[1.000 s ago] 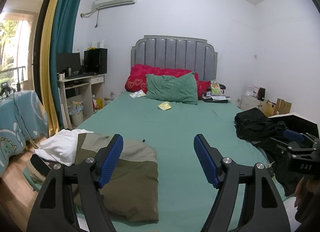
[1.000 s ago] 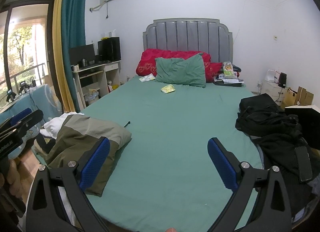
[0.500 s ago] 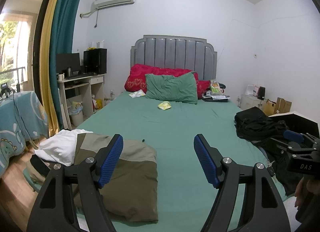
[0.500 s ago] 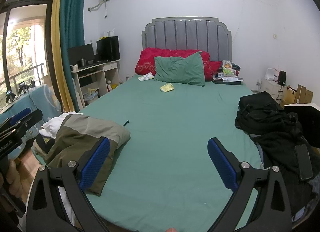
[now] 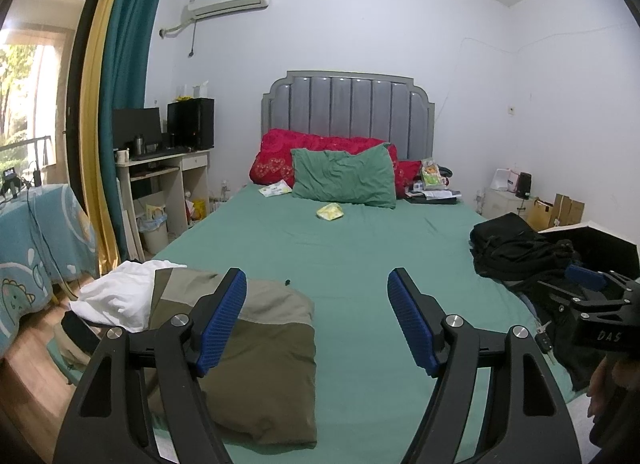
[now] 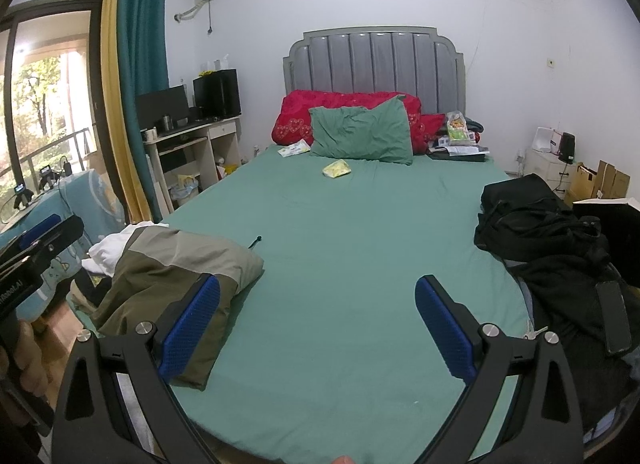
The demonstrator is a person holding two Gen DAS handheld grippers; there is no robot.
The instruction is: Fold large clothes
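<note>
From the left wrist camera, the left gripper (image 5: 316,312) hangs above the near end of the bed with the green fitted sheet (image 5: 352,248), its blue-padded fingers (image 5: 222,320) spread wide and holding nothing. Directly beneath and beyond its left finger lies the folded olive-and-khaki garment (image 5: 260,348), resting on the sheet with a crumpled white cloth (image 5: 120,296) tucked against its far-left side. Well off to the right of the gripper sits a heap of black clothing (image 5: 516,252), and the right gripper (image 5: 592,296) shows at that edge just in front of it. Far ahead, a green pillow (image 5: 344,177) leans on red pillows against the grey padded headboard (image 5: 348,111). From the right wrist camera, the right gripper (image 6: 318,324) is likewise spread apart and empty over the sheet (image 6: 352,248). The olive-and-khaki garment (image 6: 172,276) lies to its left, partly behind the left finger, while the black clothing heap (image 6: 548,240) spreads along the bed's edge to its right. The left gripper (image 6: 36,248) shows at the far-left border.
</note>
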